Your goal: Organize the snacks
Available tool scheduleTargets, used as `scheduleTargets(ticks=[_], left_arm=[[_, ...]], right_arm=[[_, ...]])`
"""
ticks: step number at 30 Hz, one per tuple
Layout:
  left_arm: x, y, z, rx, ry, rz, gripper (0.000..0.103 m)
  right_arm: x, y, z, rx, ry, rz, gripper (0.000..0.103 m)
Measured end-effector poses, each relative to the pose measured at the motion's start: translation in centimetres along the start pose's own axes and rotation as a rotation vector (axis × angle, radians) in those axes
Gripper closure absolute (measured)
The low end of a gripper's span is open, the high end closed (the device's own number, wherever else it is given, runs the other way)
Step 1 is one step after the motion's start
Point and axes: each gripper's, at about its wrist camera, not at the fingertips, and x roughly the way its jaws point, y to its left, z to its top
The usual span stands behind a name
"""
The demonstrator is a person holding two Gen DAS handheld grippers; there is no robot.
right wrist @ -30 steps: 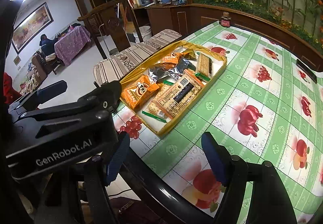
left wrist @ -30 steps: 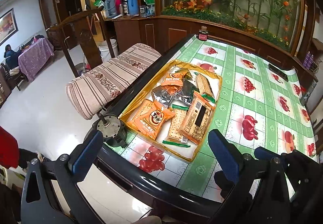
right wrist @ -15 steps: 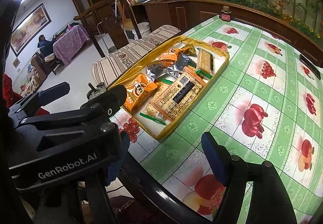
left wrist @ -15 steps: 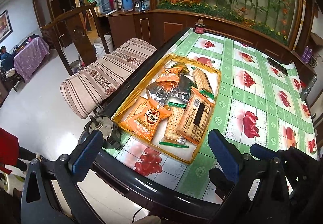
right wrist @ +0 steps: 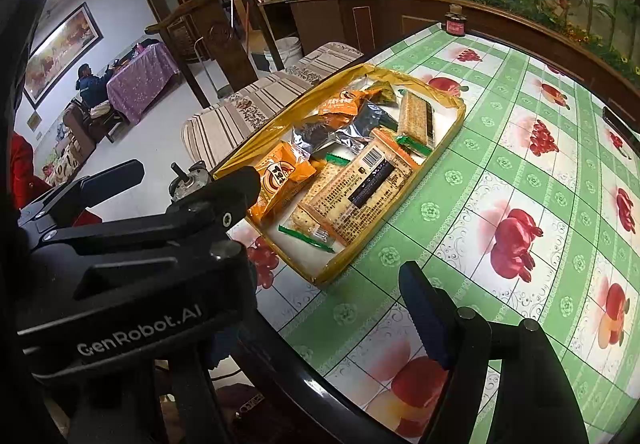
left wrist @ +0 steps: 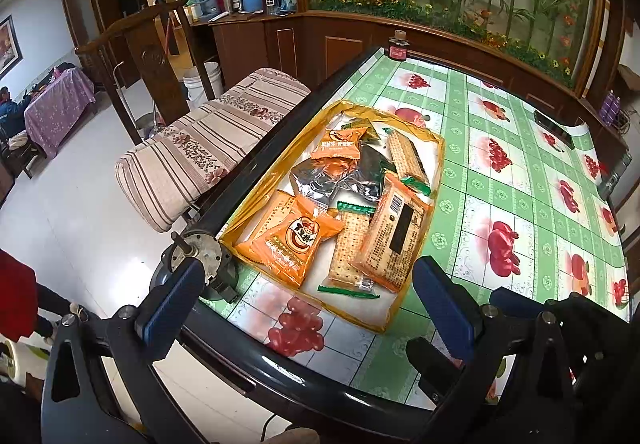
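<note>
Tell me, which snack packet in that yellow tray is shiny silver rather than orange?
The crinkled silver foil packet in the middle of the tray. The packets around it are orange or clear-wrapped crackers; only this one is metallic grey.

- Desk [left wrist: 520, 180] wears a glossy plastic fruit-print cover, its dark rim shiny.
- Snack packets [left wrist: 296, 240]: slick orange and crinkled silver foil.
- Chair cushion [left wrist: 208, 152]: striped cloth.

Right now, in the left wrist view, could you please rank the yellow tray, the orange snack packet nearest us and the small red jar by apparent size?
1. yellow tray
2. orange snack packet
3. small red jar, though it stands farthest away
</note>
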Motion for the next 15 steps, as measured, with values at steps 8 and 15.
scheduleTargets(ticks=[8, 15], left_arm=[[1.0, 0.6, 0.4, 0.001, 0.004, 0.015, 0.0], [1.9, 0.3, 0.9, 0.029, 0.022, -0.004, 0.0]], right_arm=[[1.2, 0.0, 0.5, 0.008, 0.021, 0.004, 0.028], [2.1, -0.1, 0.8, 0.014, 0.035, 0.013, 0.028]])
